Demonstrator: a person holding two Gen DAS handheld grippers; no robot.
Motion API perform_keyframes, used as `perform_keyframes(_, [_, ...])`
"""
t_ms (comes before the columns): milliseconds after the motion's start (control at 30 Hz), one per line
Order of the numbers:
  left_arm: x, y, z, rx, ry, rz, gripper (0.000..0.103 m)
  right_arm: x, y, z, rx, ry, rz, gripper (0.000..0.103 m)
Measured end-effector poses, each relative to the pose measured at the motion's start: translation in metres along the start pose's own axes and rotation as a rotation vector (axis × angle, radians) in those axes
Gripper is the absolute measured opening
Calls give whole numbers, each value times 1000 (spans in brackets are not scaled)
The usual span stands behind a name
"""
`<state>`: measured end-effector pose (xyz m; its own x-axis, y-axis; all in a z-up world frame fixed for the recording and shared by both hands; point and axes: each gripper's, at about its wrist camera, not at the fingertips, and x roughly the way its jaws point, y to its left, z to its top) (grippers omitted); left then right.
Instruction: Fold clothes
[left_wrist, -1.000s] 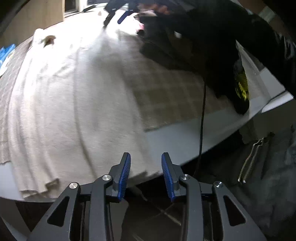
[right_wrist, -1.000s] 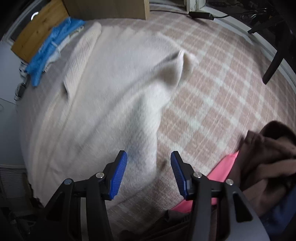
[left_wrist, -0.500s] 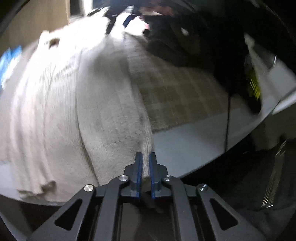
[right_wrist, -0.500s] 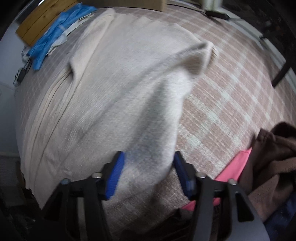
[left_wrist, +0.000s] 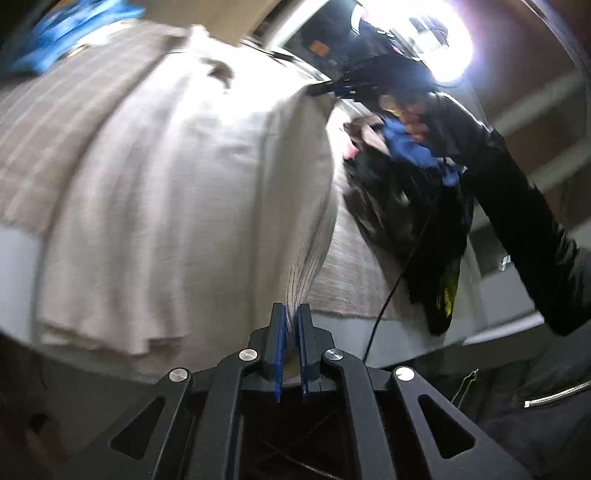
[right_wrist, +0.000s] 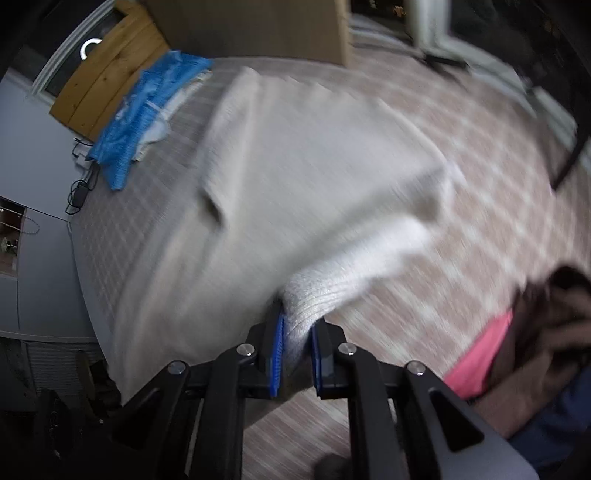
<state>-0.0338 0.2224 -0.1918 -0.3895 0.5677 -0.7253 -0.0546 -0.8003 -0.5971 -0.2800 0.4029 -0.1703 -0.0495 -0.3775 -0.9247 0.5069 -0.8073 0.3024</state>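
Left wrist view: left gripper nearly closed, pinching a taut edge of the cream knit sweater, spread over the plaid tablecloth; dark clothes pile to the right. Right wrist view: right gripper clamped narrowly on a thick lifted fold of the same sweater; pink garment and brown garment lower right.

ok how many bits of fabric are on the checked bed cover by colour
cream: 1, the sweater both grippers hold
blue: 1, the cloth at the far corner
pink: 1, the piece in the pile
brown: 1, the garment on that pile
total: 4 that can be told apart
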Motion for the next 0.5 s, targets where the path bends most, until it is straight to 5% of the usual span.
perform_keyframes(167, [-6,33,-23,-86,-18,32,6,35,63,55,-134,47,-53,12])
perform_keyframes(333, [10,48,-32,-112,5,64,6,85,100,72,-174,140,-129,20])
perform_keyframes(433, [5,45,-29,-98,18,68,6,62,94,73,-129,100,-27,45])
perform_keyframes(500, [4,42,-25,-86,29,74,6,29,75,71,-82,42,32,46])
